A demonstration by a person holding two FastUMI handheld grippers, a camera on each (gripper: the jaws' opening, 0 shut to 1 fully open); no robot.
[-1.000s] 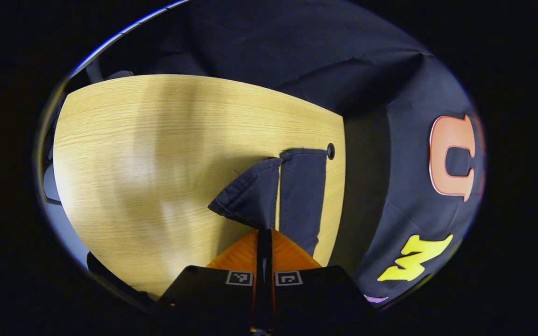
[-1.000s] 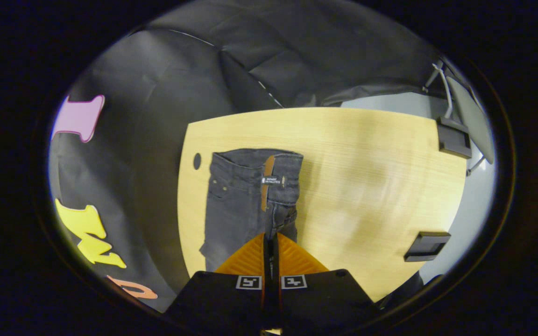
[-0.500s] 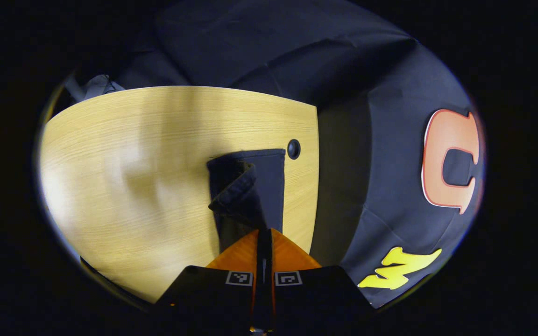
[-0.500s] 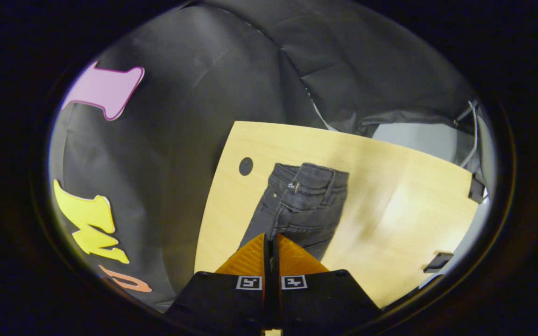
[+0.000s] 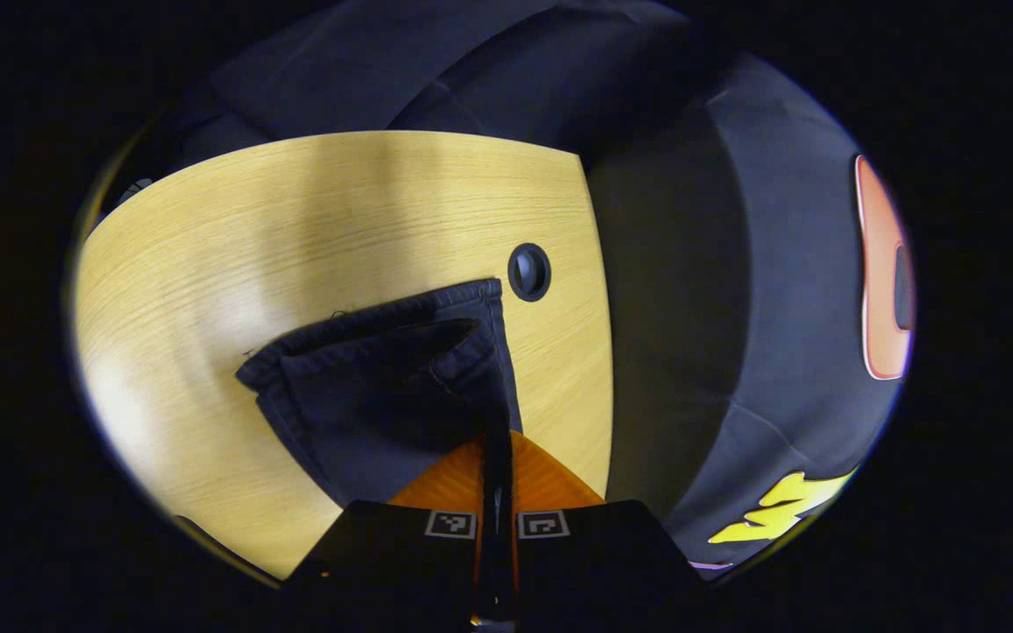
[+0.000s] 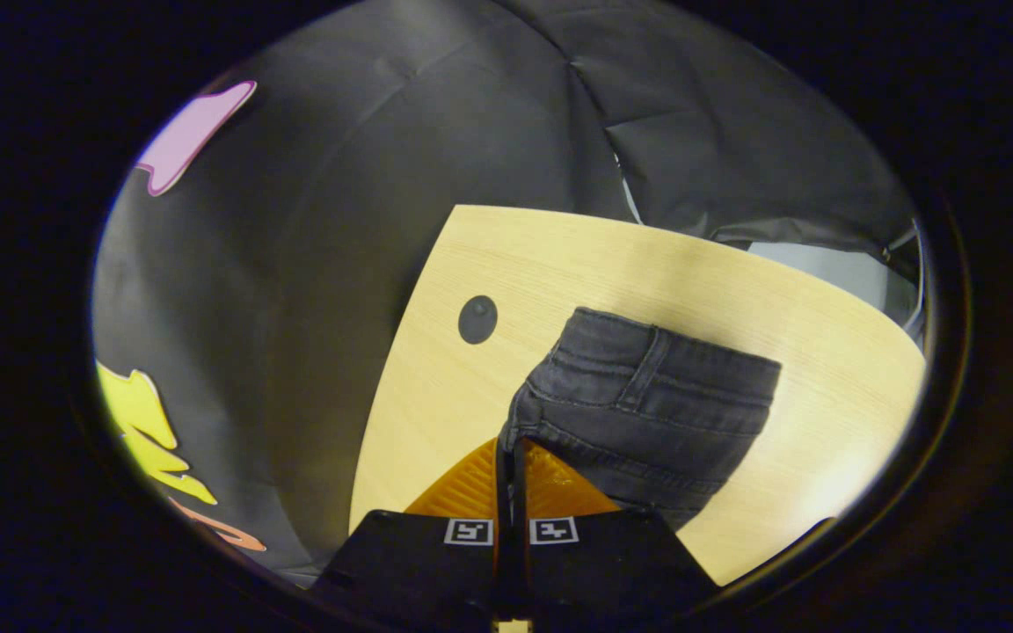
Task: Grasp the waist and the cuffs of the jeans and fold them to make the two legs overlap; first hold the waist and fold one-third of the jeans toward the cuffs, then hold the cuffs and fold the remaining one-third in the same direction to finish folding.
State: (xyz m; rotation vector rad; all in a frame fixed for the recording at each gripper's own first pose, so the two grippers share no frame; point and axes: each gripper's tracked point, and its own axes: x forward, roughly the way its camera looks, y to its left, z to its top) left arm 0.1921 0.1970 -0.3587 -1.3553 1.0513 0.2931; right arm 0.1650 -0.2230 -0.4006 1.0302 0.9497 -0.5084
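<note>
Dark denim jeans (image 6: 647, 413) lie on the wooden table (image 5: 234, 237) near its right edge. The left gripper (image 5: 497, 440) pinches the cuffs (image 5: 375, 352); the right gripper (image 6: 511, 448) pinches the waist (image 6: 665, 360). Both ends lie just ahead of the tips, legs overlapping.

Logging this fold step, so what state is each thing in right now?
Jeans: lengthwise fold done, one leg over the other, lying on the table.
Cuffs: stacked, slightly offset.
Left gripper: shut on the cuffs.
Right gripper: shut on the jeans at the waist.
Table: bearing the jeans.
</note>
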